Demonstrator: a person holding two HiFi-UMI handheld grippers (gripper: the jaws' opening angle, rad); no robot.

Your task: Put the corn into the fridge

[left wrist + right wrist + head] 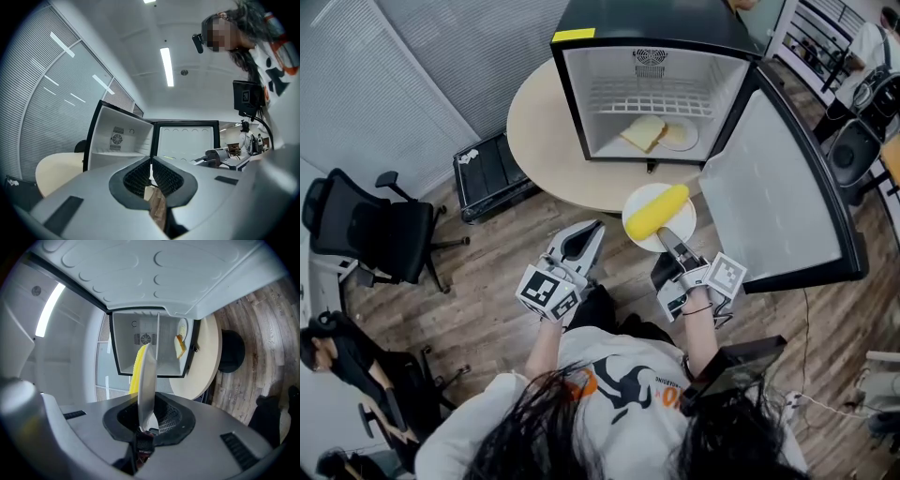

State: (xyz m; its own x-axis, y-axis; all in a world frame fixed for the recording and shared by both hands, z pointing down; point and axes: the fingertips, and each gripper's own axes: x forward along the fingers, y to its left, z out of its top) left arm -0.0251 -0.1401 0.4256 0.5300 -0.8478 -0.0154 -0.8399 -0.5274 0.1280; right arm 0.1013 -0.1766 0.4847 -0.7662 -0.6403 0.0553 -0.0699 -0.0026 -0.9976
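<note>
Corn: the yellow corn cob (657, 211) lies loose on the round white plate (636, 235), which is held in the air just off the near edge of the round beige table (534, 131). It is not yet in the black mini fridge (572, 94).
Right claw (667, 236): clenched on the plate's near rim. This is the only hold, and it grips the plate, not the cob.
Left claw (151, 160): clenched on nothing, beside the plate and apart from it.
Fridge inside: the white-lined door (778, 187) stands wide open. A slice of bread (644, 132) and a small pale dish (682, 136) sit toward the right of the fridge floor.
Risk 1: with only 1 rim held, any tilt could roll the cob off onto the wooden floor (487, 309).
Risk 2: the plate's far rim could strike the fridge's lower front edge and jolt the cob.
Risk 3: landing on the bread would leave the plate crooked.
</note>
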